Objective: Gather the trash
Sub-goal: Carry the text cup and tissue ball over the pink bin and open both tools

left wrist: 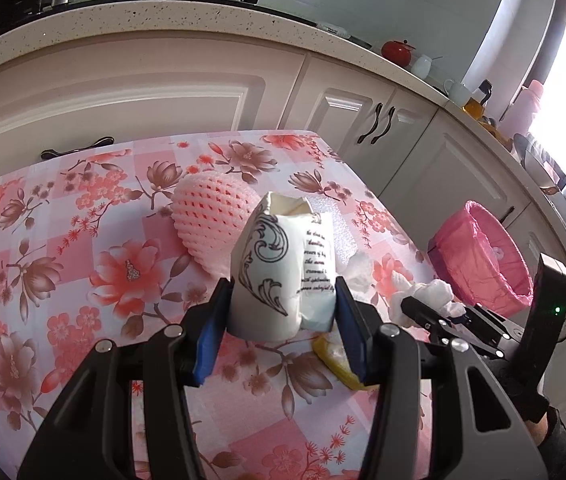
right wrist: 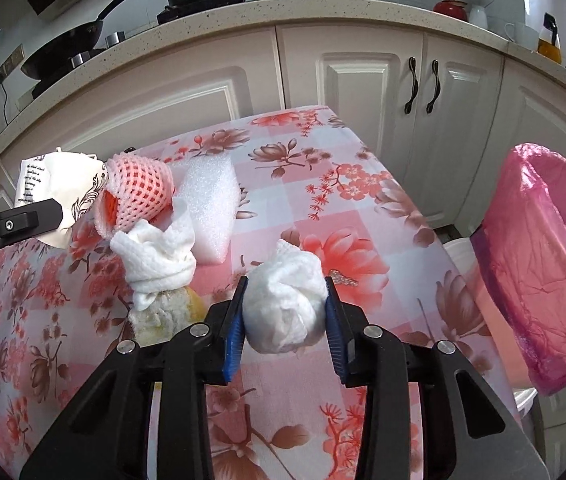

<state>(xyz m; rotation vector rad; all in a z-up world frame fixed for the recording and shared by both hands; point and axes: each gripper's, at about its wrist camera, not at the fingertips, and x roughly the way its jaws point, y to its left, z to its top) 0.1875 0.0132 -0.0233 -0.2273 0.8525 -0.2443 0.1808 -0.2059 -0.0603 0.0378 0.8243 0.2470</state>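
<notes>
My left gripper [left wrist: 281,292] is shut on a crushed white paper cup [left wrist: 283,264] with black ornament print, held just above the floral table; the cup also shows in the right wrist view [right wrist: 59,188]. My right gripper [right wrist: 286,312] is shut on a crumpled white paper ball [right wrist: 283,304]. A pink foam fruit net [left wrist: 207,220] lies behind the cup and shows in the right wrist view [right wrist: 139,192]. A second tissue wad [right wrist: 159,260] sits on a yellow peel [right wrist: 163,312]. A white foam piece [right wrist: 211,208] lies behind it.
A bin lined with a pink bag [right wrist: 551,264] stands off the table's right edge, also in the left wrist view [left wrist: 483,256]. White kitchen cabinets [right wrist: 363,80] and a counter with a pan [right wrist: 71,48] lie beyond the floral tablecloth [right wrist: 363,208].
</notes>
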